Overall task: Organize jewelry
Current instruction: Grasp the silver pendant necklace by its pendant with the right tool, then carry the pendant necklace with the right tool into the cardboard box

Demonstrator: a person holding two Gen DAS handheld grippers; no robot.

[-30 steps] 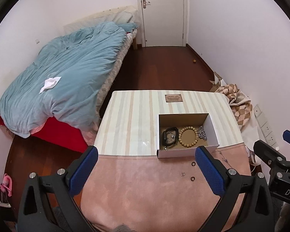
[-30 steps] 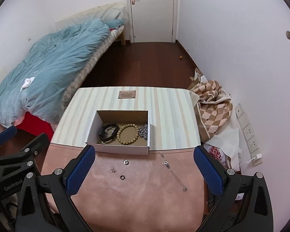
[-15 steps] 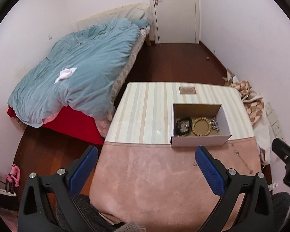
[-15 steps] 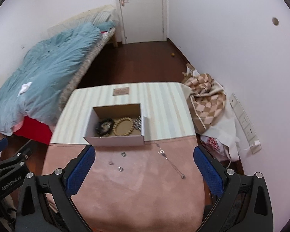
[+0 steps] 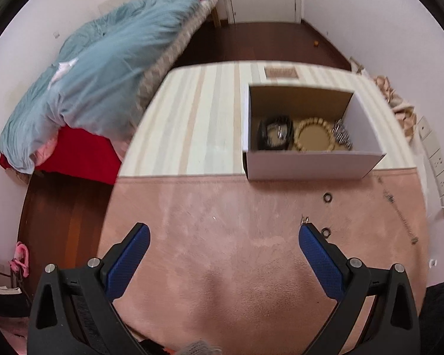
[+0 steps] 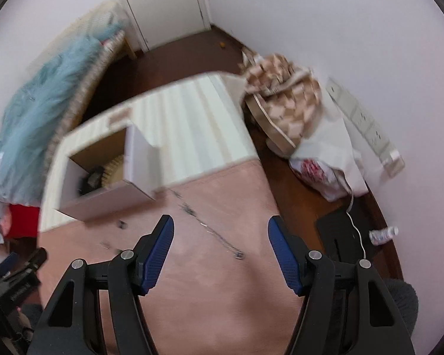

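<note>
Jewelry partly sorted: black bracelet [image 5: 275, 131], bead bracelet [image 5: 313, 134] lie in box [image 5: 310, 165]; two rings [image 5: 327, 198], chain [image 6: 210, 230] remain on pink mat [image 5: 222, 236]; left gripper [image 5: 223, 241] and right gripper [image 6: 220, 236] gape wide, empty.

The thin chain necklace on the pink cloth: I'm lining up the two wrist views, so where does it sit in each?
Left wrist: chain necklace at far right, running toward the cloth's right edge.
Right wrist: it lies centre, diagonally, just ahead of the open fingers.
Shared landmark: the white box, whose near right corner it starts by.
</note>
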